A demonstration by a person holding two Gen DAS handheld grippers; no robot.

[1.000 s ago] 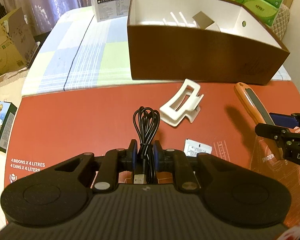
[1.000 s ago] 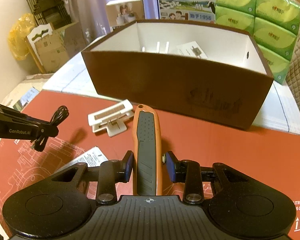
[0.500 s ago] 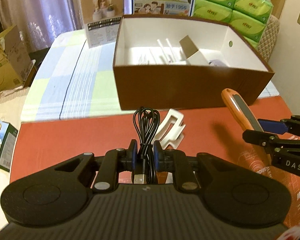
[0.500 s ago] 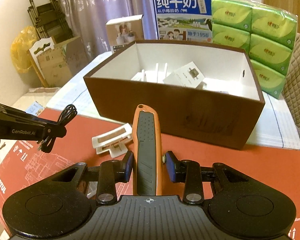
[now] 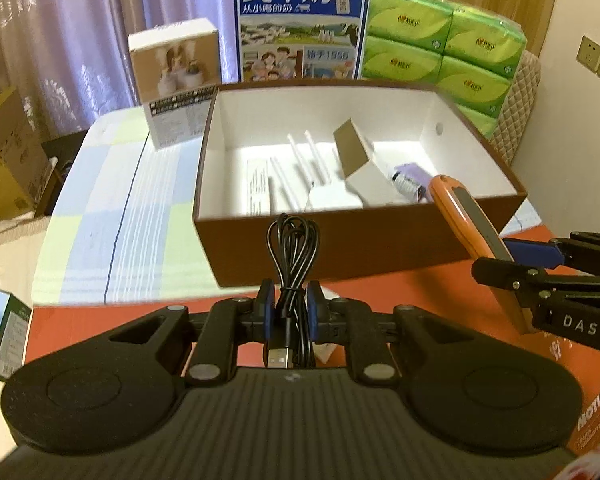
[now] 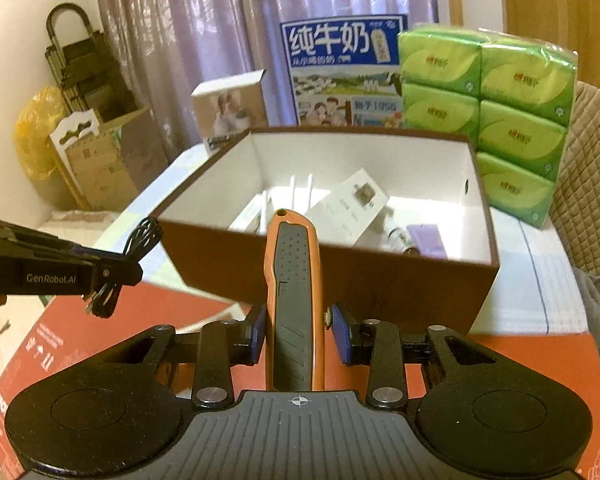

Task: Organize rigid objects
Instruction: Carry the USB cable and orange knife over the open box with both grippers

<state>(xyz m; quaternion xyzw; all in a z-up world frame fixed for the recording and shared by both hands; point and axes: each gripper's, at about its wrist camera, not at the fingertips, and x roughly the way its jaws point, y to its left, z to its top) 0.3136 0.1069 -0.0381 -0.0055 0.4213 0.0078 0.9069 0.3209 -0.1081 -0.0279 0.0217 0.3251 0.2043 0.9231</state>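
My left gripper [image 5: 292,308] is shut on a coiled black USB cable [image 5: 294,248] and holds it raised in front of the brown box [image 5: 340,252]. My right gripper [image 6: 296,332] is shut on an orange and grey utility knife [image 6: 294,280], held up before the same box [image 6: 380,280]. The knife [image 5: 466,216] and right gripper [image 5: 540,272] show at the right of the left wrist view. The cable [image 6: 140,240] and left gripper [image 6: 112,272] show at the left of the right wrist view. Inside the box lie white sticks, a small white carton [image 5: 360,168] and a purple item [image 5: 410,174].
Behind the box stand a blue milk carton box [image 5: 300,24], green tissue packs [image 5: 444,44] and a small white product box [image 5: 176,80]. The box sits on a checked cloth [image 5: 112,208]; red cardboard [image 6: 500,360] lies under the grippers. Cardboard boxes [image 6: 100,152] stand at the left.
Both grippers have risen and moved toward the brown box with their loads; more of the box's inside now shows. The white hair clip has dropped out of sight beneath the grippers.
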